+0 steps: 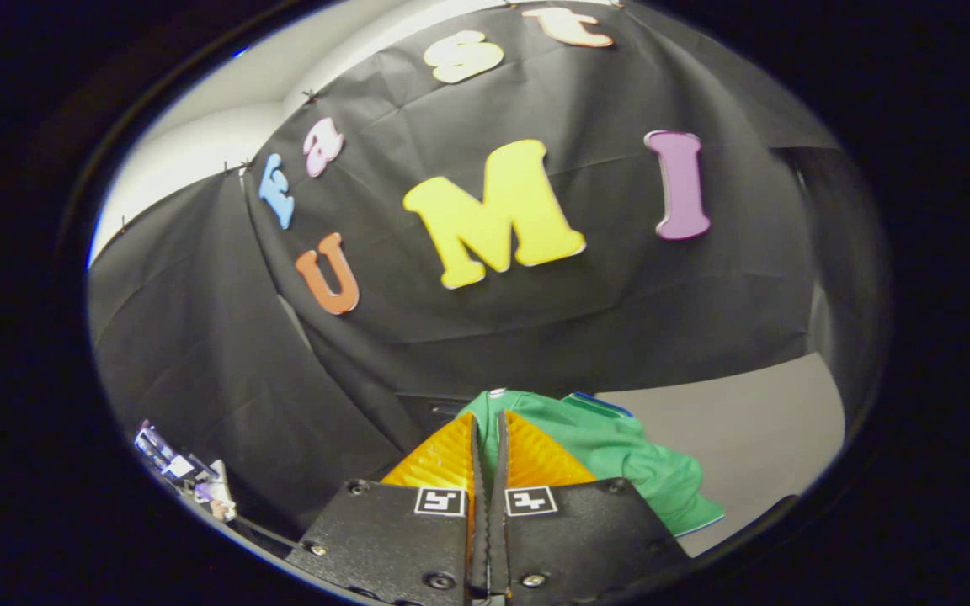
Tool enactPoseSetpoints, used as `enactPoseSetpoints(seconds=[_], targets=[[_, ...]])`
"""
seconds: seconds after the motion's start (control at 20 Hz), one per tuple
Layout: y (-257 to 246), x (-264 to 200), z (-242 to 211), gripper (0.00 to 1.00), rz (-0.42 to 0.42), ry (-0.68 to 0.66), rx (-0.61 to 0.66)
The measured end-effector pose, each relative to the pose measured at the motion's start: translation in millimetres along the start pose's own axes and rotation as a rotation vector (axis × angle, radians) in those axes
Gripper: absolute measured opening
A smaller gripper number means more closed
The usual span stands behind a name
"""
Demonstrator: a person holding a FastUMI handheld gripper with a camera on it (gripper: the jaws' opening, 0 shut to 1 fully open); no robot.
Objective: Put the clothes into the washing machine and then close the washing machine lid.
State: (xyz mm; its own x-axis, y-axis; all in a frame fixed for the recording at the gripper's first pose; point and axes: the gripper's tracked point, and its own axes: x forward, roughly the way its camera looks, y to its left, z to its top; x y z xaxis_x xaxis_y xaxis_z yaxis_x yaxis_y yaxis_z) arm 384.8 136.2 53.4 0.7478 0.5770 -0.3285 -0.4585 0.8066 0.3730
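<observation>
- My gripper [487, 438] has its fingers pressed nearly together, pinching a fold of the green garment [620, 454].
- The garment hangs from the fingertips, draping right above the grey desk [754, 421].

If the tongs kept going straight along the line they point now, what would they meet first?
The tongs are nearly closed, and green cloth shows through the slit between their fingers. It spreads just ahead of them and to one side, so the garment comes first. Beyond it hangs the booth's black wall; depth is hard to judge.
</observation>
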Motion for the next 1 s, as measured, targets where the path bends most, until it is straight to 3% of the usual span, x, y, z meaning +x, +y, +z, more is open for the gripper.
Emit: enactPoseSetpoints(seconds=[0.25,1.0], targets=[[62,58,-19,0.04,0.089,0.063,-0.038],[85,222,-149,0.04,-0.044,0.253,-0.02]])
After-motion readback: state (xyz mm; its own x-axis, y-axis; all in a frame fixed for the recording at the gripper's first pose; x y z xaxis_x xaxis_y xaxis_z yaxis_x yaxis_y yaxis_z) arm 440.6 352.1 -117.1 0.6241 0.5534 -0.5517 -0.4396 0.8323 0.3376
